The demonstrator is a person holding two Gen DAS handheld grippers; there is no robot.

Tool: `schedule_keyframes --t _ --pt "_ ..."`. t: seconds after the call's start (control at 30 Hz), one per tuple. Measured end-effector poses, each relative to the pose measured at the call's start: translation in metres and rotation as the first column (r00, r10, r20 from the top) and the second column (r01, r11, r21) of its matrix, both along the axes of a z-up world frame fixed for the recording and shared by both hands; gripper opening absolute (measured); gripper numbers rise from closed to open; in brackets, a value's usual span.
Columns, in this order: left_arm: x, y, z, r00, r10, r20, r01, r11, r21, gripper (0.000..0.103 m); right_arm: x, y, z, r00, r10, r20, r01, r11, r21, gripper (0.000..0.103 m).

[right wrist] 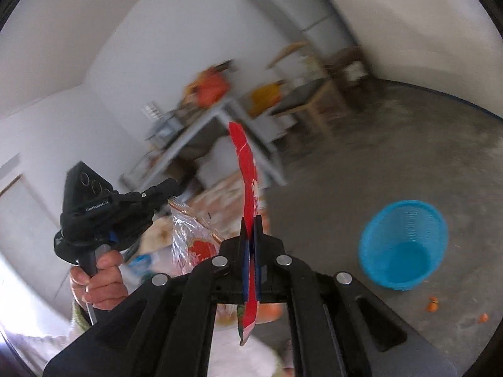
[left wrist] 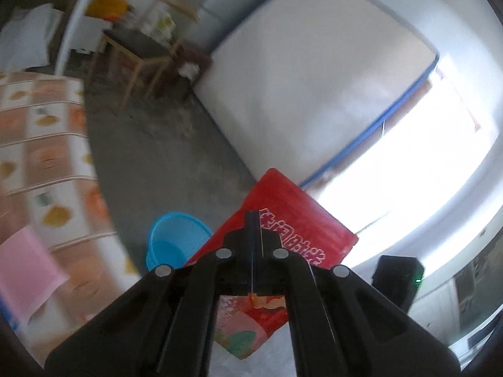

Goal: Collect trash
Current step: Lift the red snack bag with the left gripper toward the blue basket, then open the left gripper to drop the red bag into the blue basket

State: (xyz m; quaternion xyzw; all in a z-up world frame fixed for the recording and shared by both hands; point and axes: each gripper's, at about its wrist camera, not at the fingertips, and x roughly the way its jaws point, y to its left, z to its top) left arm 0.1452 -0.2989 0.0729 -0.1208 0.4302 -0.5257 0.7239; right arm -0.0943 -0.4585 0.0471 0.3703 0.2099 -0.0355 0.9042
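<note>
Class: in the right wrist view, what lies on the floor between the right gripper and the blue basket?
Nothing: right wrist view shows bare concrete floor between right gripper, shut on a red wrapper, and blue basket.

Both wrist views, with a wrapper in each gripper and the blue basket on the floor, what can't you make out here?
- Left view: the red wrapper's print is partly covered by the left gripper.
- Left view: the basket is part hidden behind the wrapper.
- Right view: the right gripper's red wrapper shows edge-on, so its face is unreadable.
- Right view: shelf items are motion-blurred.
- Right view: orange scraps on the floor are too small to identify.
</note>
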Motion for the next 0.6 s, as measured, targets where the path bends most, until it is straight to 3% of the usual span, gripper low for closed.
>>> schedule_keyframes --t 0.33,0.6 --pt "0.017 -0.169 -0.079 0.993 -0.112 -0.034 0.117 0.970 0.214 0.000 0.023 -0.111 -0.092 0.956 -0.216 -0.200 0.225 0.974 0.024 0.003" --pt "0.045 -0.231 -0.134 0.993 -0.090 -0.080 0.110 0.950 0.294 0.000 0.055 -0.159 -0.159 0.893 -0.314 -0.323 0.327 0.945 -0.014 0.003"
